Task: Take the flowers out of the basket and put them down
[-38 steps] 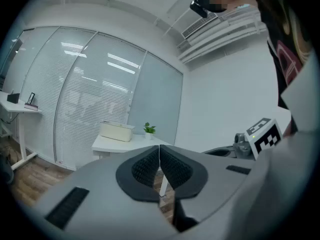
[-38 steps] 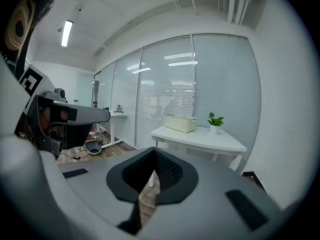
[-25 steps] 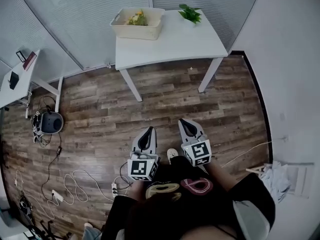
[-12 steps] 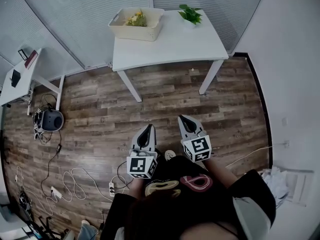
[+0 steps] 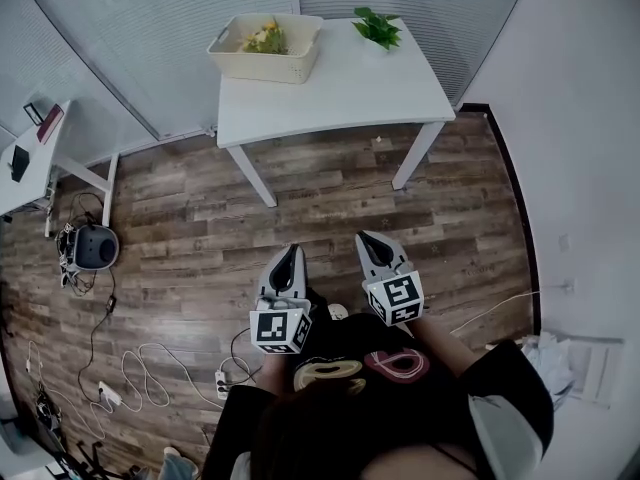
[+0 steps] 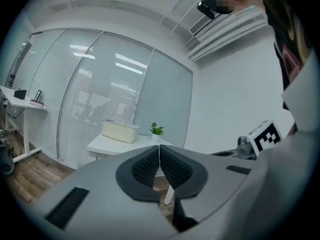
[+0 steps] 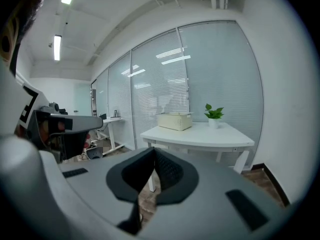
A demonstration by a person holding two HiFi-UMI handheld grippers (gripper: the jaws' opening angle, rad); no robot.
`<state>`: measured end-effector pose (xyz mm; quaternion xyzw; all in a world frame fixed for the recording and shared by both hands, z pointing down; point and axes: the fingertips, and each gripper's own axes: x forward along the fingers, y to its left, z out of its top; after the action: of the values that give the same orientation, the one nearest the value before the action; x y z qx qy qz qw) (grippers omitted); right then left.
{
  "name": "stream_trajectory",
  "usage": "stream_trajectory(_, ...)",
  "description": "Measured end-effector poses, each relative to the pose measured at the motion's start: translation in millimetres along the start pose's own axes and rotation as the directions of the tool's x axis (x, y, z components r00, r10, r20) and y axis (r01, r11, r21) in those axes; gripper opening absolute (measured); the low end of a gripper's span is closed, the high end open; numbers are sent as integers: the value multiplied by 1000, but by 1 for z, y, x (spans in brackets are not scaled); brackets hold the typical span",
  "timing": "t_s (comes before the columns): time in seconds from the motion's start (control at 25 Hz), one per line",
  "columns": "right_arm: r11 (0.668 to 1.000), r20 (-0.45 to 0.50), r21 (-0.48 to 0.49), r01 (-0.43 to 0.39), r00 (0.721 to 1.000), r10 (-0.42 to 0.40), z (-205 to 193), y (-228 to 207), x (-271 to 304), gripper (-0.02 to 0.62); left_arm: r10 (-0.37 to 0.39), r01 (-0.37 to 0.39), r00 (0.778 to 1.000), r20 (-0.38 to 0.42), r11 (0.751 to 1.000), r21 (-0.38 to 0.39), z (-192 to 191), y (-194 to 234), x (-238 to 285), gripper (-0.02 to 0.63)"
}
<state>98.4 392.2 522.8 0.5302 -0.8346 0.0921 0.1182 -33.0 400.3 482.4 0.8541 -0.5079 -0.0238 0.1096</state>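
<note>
Flowers sit in the basket at the far end of the worktop, well out of my reach.
Head view: left fingers and right fingers hang over the floor, well apart from the worktop. Left gripper view: fingers pressed together, nothing between them. Right gripper view: closed and empty too. I judge the flowers light, soft and easily crushed, so I'd pinch the stems low, never the blooms.

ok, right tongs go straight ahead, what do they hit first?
Probably the table leg, seen just beyond the right tongs; only floor before it. Depth unclear.
</note>
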Motion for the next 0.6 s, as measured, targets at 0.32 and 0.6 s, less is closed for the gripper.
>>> stream_trajectory(0.32,998,-7,28,50,999,-49,20,-14,56,11,-71,71,997,-19,997,16,14,35,52,18)
stream_trajectory(0.6,995,-23,38,88,996,-87,41,-17,121,11,-122,122,992,-30,992,9,31,89,98,18)
